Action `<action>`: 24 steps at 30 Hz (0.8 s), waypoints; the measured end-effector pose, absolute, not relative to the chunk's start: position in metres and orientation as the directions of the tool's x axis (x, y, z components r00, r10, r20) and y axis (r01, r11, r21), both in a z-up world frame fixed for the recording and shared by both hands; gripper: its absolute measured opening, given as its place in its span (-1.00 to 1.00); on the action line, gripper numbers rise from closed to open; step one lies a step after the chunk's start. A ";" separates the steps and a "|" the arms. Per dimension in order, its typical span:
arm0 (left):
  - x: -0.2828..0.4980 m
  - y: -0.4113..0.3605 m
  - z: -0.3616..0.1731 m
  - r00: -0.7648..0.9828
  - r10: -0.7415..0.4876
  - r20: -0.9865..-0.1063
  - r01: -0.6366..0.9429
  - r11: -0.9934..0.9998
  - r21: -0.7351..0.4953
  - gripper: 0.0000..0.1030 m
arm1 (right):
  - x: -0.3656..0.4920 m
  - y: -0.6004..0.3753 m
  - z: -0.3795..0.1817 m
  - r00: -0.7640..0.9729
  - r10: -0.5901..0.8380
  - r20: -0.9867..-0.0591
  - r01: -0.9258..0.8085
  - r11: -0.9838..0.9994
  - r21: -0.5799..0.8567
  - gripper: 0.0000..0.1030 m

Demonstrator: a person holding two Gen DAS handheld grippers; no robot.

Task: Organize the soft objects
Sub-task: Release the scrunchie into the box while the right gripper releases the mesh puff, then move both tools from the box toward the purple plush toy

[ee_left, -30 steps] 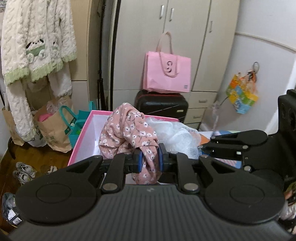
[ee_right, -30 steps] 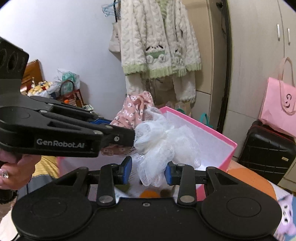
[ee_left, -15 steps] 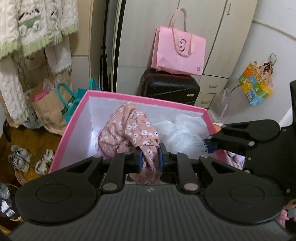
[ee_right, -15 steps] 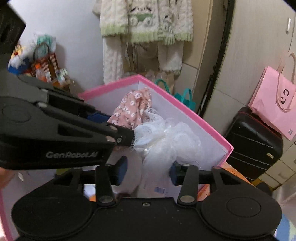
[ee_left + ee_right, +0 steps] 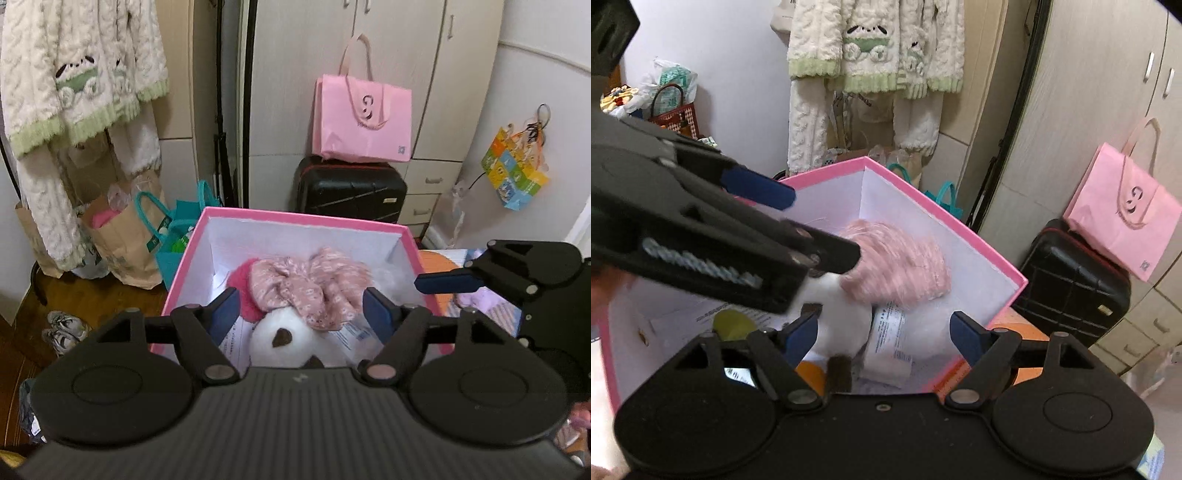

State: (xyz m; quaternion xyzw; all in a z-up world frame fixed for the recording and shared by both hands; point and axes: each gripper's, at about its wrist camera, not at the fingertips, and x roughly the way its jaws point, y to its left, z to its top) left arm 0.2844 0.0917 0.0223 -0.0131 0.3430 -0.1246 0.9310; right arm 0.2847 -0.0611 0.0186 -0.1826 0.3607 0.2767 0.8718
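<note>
A pink storage box (image 5: 295, 216) with white inner walls stands in front of me. Inside lies the pink floral cloth (image 5: 310, 286), blurred in the right wrist view (image 5: 897, 266), on top of a white plush toy (image 5: 275, 341) with dark markings. The white mesh puff (image 5: 932, 334) lies low in the box by its right wall. My left gripper (image 5: 301, 314) is open and empty above the box's near edge. My right gripper (image 5: 882, 334) is open and empty over the box. The right gripper also shows at the right of the left wrist view (image 5: 448, 282).
A black suitcase (image 5: 351, 188) with a pink paper bag (image 5: 364, 122) on it stands behind the box before a wardrobe. Cream fluffy clothes (image 5: 77, 81) hang at the left. Paper and teal bags (image 5: 122, 236) and shoes (image 5: 62, 326) sit on the wooden floor.
Both grippers opened. The floral cloth dropped from the left gripper and the mesh puff from the right gripper into the box.
</note>
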 end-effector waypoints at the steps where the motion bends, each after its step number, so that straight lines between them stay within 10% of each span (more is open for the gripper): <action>1: 0.279 0.093 0.027 0.736 -0.247 -0.631 0.231 0.967 -0.110 0.43 | 0.281 -0.063 0.021 0.593 0.349 -0.726 -0.612 0.781 -0.125 0.60; 24: 0.142 0.086 0.101 0.754 -0.322 -0.573 0.374 0.927 -0.029 0.67 | 0.147 -0.103 0.103 0.647 0.433 -0.627 -0.649 0.745 -0.155 0.60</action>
